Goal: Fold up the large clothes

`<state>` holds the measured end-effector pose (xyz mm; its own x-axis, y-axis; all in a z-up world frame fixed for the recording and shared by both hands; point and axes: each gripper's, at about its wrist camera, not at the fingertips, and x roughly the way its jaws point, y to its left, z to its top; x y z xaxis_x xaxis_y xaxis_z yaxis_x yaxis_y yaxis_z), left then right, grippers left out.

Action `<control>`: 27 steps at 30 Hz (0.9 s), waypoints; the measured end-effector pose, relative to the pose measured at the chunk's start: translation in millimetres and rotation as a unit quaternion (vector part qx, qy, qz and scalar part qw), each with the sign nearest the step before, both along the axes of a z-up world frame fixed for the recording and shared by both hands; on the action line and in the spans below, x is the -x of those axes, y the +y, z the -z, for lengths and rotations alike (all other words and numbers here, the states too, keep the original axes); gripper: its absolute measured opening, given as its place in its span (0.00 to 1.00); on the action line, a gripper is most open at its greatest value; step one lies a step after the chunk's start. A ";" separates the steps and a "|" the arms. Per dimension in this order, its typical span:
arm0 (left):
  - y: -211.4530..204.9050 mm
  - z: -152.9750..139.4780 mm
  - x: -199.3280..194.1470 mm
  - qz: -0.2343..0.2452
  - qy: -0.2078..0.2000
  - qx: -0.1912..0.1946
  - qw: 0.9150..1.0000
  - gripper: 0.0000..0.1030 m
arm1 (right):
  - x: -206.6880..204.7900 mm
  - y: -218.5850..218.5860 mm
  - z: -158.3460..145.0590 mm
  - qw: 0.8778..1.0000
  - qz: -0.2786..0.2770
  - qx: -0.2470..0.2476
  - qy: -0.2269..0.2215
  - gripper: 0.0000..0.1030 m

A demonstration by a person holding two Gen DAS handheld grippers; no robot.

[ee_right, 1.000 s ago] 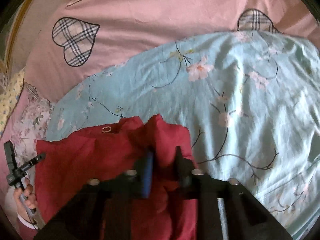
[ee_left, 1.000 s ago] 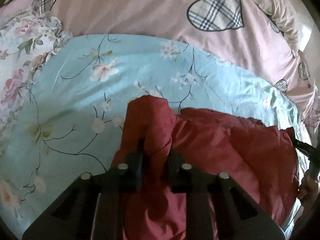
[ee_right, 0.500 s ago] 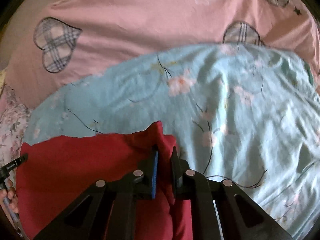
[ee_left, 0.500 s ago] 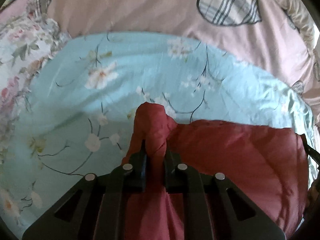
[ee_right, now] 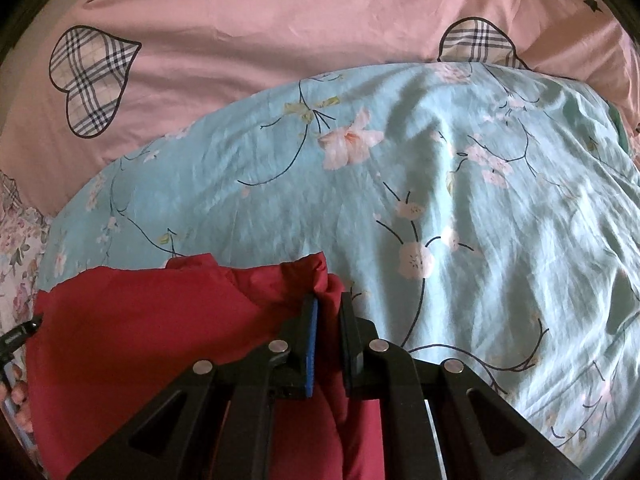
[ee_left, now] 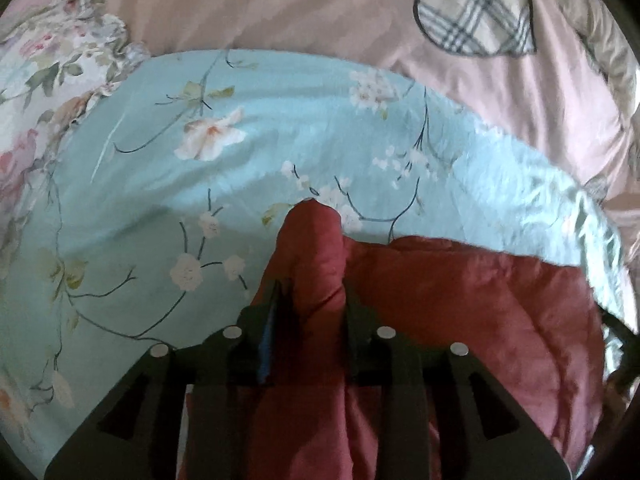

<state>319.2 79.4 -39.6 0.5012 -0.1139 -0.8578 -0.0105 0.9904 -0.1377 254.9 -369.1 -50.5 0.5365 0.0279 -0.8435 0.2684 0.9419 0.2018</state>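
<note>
On one floral quilt (ee_left: 248,184), right tongs (ee_right: 328,304) pinch one red garment (ee_left: 460,292); left tongs (ee_left: 312,292) opening around it.

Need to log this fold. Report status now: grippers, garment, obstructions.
Left gripper opening, red garment corner between its fingers. Right gripper shut on red garment's other corner. Garment lying on blue floral sheet. Nothing in the way.

A bedroom in a home, seen from just above a made bed. A pale blue quilt (ee_right: 460,200) printed with white and pink blossoms on dark twigs lies over a pink sheet (ee_right: 260,40) patterned with plaid hearts and a small outlined star. A flowered pillow with a frilled edge (ee_left: 48,80) lies at one side.
</note>
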 end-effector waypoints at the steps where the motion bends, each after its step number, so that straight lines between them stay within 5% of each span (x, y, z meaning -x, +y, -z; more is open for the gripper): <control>1: 1.6 -3.6 3.3 -0.001 -0.003 0.003 1.000 0.26 | -0.5 0.9 0.1 1.000 -0.001 0.004 0.002 0.08; 7: 11.3 -35.7 45.3 0.009 -0.045 0.031 0.998 0.28 | -3.1 -0.2 2.5 1.000 0.004 0.008 0.010 0.10; 16: -5.1 -54.3 108.0 0.056 -0.060 0.064 0.995 0.30 | 24.3 -8.8 -31.3 0.999 0.027 -0.007 -0.030 0.48; 18: -9.6 -54.2 118.7 0.064 -0.058 0.062 0.994 0.38 | 38.5 -3.1 -45.0 0.999 0.017 -0.001 -0.045 0.51; 27: -22.3 -44.7 162.5 0.080 -0.044 0.066 0.994 0.39 | 128.0 65.8 -67.9 0.992 -0.087 -0.016 -0.085 0.62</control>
